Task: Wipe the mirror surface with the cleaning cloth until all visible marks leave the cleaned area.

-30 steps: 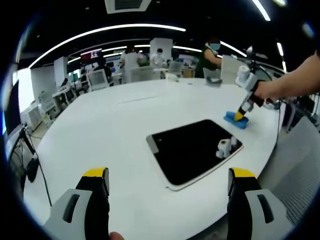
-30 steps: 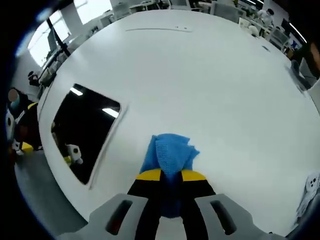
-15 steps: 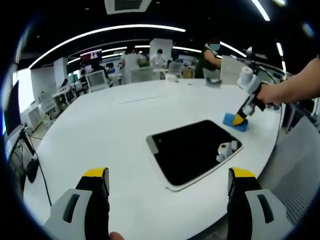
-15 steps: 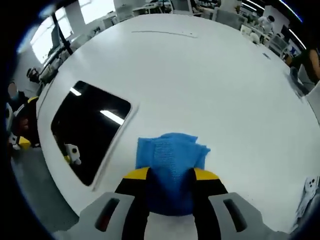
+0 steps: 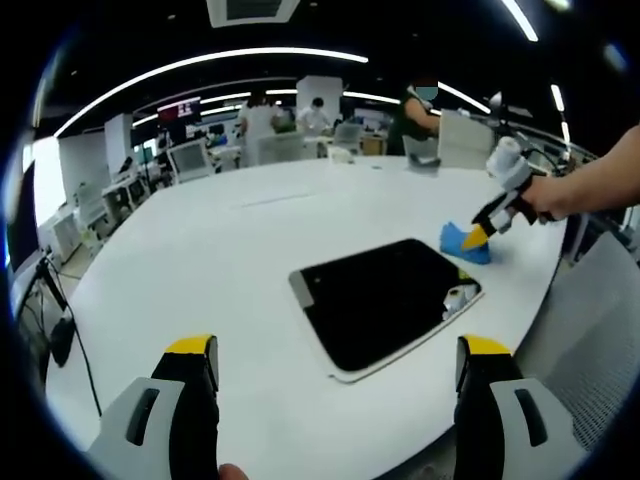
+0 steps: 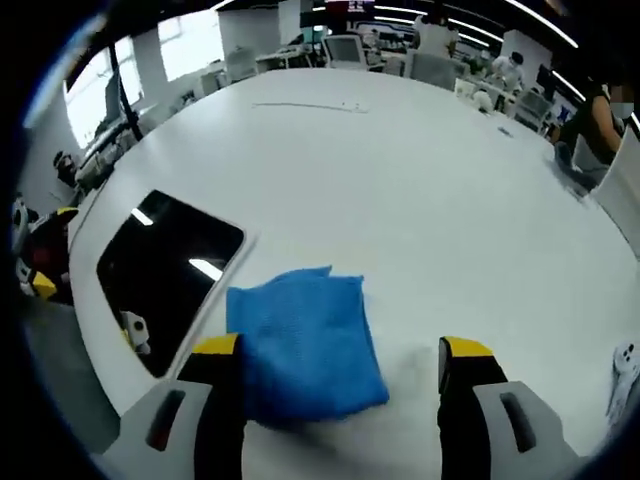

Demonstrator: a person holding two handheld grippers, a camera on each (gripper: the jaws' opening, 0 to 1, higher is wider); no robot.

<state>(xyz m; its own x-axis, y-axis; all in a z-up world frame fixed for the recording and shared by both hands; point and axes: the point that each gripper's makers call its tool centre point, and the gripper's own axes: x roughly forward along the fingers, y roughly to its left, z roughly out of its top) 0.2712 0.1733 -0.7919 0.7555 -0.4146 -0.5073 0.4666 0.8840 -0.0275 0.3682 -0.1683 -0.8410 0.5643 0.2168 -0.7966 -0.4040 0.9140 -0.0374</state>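
At seven o'clock on the white table (image 6: 420, 180): dark mirror (image 6: 160, 275) near the table's rim. Blue cleaning cloth (image 6: 305, 345) flat beside it, between spread right gripper (image 6: 340, 365) jaws, ungripped. Left gripper (image 5: 335, 360) wide, holding nothing. Bare tabletop toward twelve.

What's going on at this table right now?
A person holds a gripper in each hand at a big white table. A dark mirror lies flat near the table's edge, and a blue cloth lies on the table beside it, not on the glass. The right gripper is open above the cloth, its jaws spread wide and not gripping it. The left gripper is open too, well short of the mirror. No wiping is under way.
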